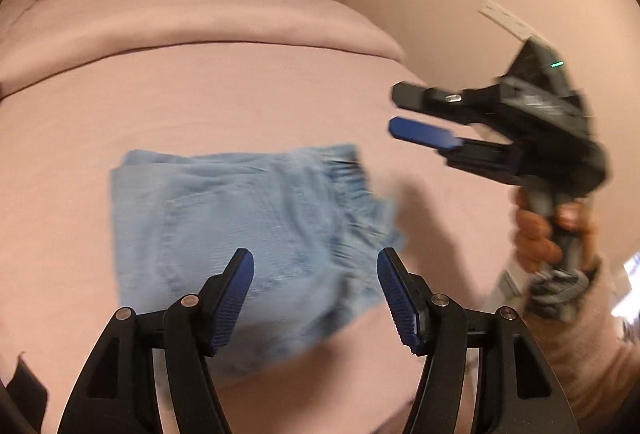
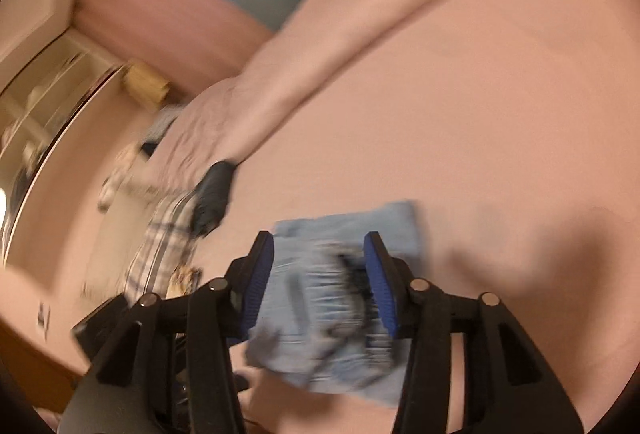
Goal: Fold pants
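Jaws: left gripper [image 1: 316, 294] stands released, blue ribbed pads spread wide with nothing pressed between them. Right gripper [image 1: 394, 110] also released; from the left wrist view a clear gap shows between its two pads, empty.

Pink bed sheet [image 1: 240, 90], smooth fabric, fills the space under and ahead of both sets of jaws. A thick pink folded blanket [image 1: 208, 10] lies along the bed's far edge, well beyond the left jaws.

Light blue denim pants [image 1: 240, 218], folded into a compact rectangle, lie flat on the sheet just ahead of and below the left jaws. The gathered elastic waistband [image 1: 348, 170] is on the side nearer the right jaws. In the right wrist view the pants [image 2: 332, 298] sit framed between the right pads, lying on the sheet below them, not pinched. Blur hides the fold detail.

A person's hand [image 1: 548, 230] grips the right gripper's handle, off to the right of the left jaws.

A plaid checked cloth [image 2: 164, 246] and a dark object [image 2: 214, 194], too blurred to identify, lie left of the right jaws.
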`<state>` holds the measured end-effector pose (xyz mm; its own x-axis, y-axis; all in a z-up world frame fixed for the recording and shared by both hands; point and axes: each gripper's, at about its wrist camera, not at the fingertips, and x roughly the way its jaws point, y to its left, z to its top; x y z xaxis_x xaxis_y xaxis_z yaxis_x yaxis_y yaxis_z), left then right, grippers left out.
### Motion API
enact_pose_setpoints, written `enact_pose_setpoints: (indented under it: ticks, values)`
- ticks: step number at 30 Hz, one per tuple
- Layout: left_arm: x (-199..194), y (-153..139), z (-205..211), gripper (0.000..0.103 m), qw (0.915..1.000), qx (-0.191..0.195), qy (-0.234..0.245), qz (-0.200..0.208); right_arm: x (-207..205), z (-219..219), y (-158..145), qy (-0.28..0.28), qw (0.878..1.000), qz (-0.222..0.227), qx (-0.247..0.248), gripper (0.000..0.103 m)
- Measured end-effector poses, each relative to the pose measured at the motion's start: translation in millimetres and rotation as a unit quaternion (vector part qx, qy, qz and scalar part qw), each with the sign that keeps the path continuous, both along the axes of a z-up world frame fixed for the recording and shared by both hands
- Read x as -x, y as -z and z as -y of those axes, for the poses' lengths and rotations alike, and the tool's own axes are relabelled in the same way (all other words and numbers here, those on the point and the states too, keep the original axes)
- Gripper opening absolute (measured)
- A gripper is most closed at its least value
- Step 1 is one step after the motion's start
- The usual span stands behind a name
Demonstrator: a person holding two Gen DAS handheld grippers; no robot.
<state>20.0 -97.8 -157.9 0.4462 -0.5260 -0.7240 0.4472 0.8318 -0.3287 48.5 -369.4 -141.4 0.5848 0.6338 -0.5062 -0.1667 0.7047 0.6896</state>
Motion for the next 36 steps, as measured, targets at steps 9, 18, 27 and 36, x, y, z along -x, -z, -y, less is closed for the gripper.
enact_pose_setpoints:
  ticks: [9, 18, 27, 36]
  values:
    - [-24, 64, -4, 0.063, 0.9968, -0.074, -0.023, -0.016, -3, -60, 49, -0.064, 0.989, -0.077, 0.105, 0.017]
    - [-29, 41, -17, 0.066, 0.9987, -0.043, -0.019, -0.020, 10, -39, 68, -0.051, 0.989, -0.100, 0.095, 0.017]
    - [-68, 46, -22, 0.066, 0.9965, -0.046, -0.057, -0.039, -19, -60, 30, 0.000, 0.990, -0.033, 0.134, 0.032]
    - [-70, 45, -27, 0.066, 0.9966, -0.046, -0.055, -0.042, -21, -57, 32, 0.004, 0.992, -0.025, 0.121, 0.035]
